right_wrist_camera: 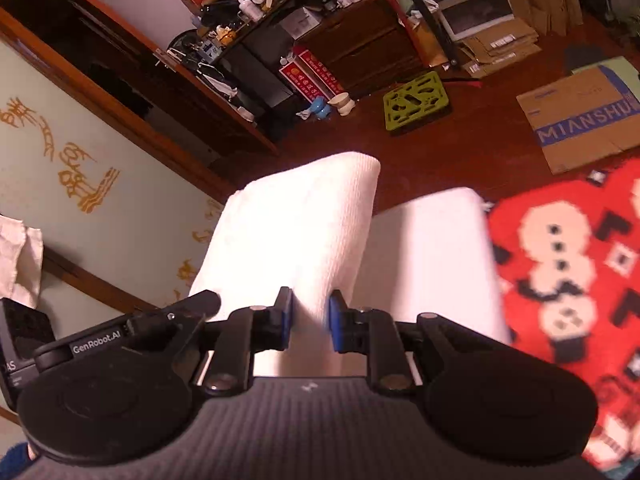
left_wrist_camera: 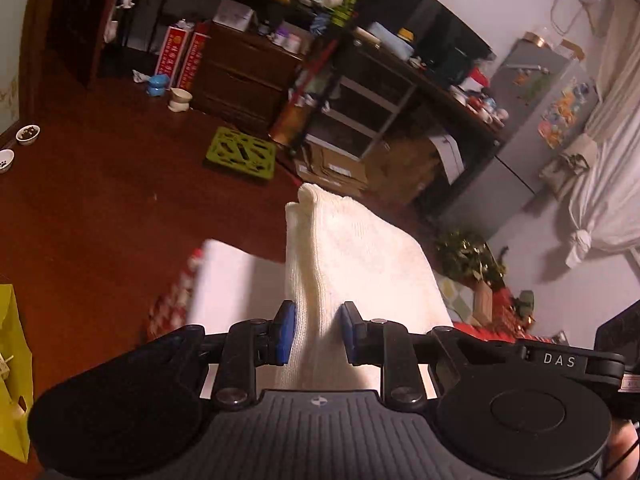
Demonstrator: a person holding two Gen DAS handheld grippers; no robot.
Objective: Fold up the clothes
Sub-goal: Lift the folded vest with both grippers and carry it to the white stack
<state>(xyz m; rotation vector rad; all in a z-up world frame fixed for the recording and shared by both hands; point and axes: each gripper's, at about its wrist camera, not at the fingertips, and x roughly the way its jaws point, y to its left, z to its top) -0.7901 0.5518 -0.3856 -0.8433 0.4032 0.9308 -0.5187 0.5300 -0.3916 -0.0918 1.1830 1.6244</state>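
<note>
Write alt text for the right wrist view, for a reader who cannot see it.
The right gripper pinches a fold of white knitted cloth between its blue pads, holding it up above a dark red wooden floor. A red patterned rug lies to the right, with a green grid mat and cluttered shelves beyond.

Dark reddish wooden floor [left_wrist_camera: 100,200] stretching beneath cluttered dark shelving desk [left_wrist_camera: 384,80]. Lime-green perforated plastic mat [left_wrist_camera: 241,153] lying just in front of desk. Grey sticker-covered fridge [left_wrist_camera: 532,120] standing beside desk, white knotted curtain [left_wrist_camera: 600,200] hanging beyond.
</note>
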